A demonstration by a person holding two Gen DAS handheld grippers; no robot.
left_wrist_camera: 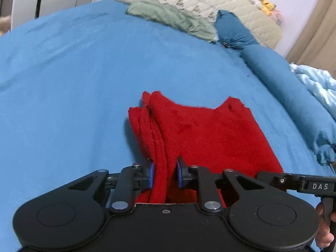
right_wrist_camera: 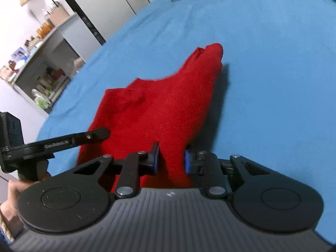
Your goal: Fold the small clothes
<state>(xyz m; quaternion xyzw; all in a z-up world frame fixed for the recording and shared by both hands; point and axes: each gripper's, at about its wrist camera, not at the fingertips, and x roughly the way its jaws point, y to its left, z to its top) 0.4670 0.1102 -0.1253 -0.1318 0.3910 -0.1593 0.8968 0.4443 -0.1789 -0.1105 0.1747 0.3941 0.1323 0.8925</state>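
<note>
While lying partly folded on the blue bedsheet [left_wrist_camera: 63, 73], red garment [left_wrist_camera: 210, 130] gripped at near edge by both tools. Left gripper [left_wrist_camera: 164, 175] pinching layered left hem between blue pads [left_wrist_camera: 150, 175]. Right gripper [right_wrist_camera: 171, 160] clamped on right corner fold. Green cloth [left_wrist_camera: 168, 16] well apart, near headboard.
</note>
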